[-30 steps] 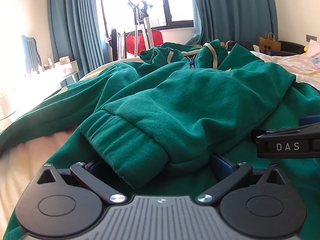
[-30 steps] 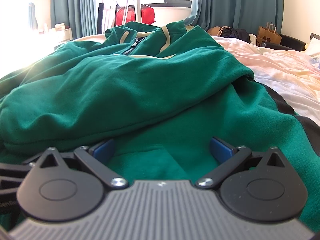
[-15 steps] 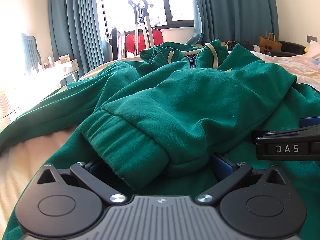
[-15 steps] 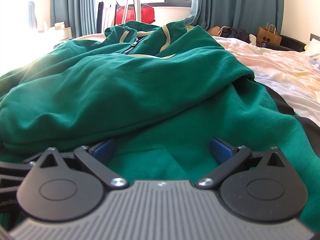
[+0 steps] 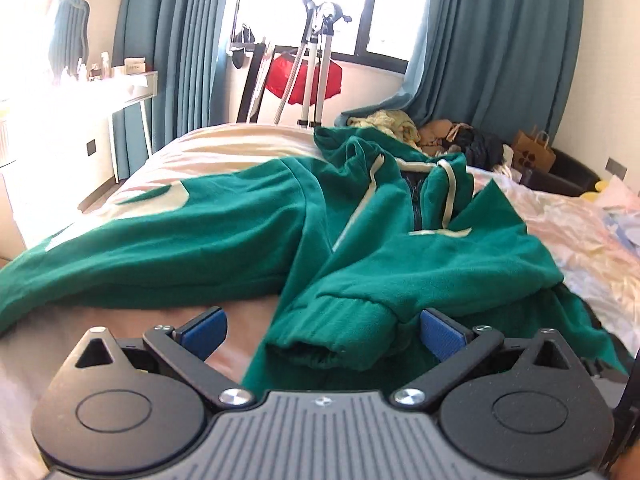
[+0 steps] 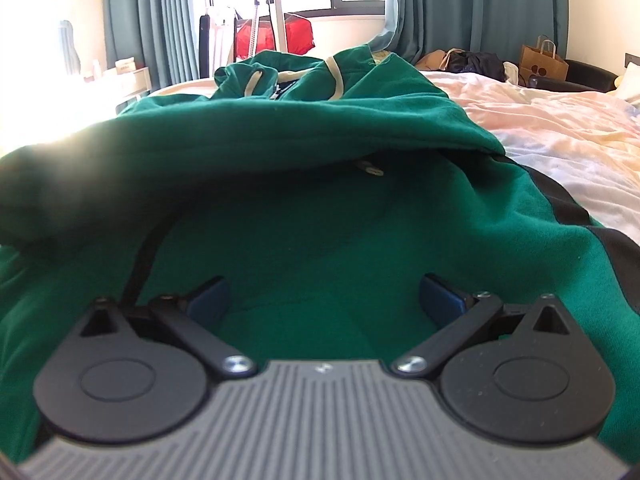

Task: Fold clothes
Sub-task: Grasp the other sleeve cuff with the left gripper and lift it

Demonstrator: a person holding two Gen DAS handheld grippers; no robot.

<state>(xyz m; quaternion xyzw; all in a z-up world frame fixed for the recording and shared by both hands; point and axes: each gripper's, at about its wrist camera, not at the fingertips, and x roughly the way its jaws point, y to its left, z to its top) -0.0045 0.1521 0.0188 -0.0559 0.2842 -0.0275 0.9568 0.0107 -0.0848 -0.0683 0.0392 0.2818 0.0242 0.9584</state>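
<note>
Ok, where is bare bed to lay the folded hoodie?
Bare beige sheet lies beyond the outstretched sleeve, toward the window, and a strip nearer the left gripper. The rumpled pink bedding and far clothes pile are crowded.

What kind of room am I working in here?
Most likely a bedroom. The green hoodie lies spread on a bed with rumpled bedding, teal curtains frame a bright window, and a white dressing table stands beside the bed.
</note>
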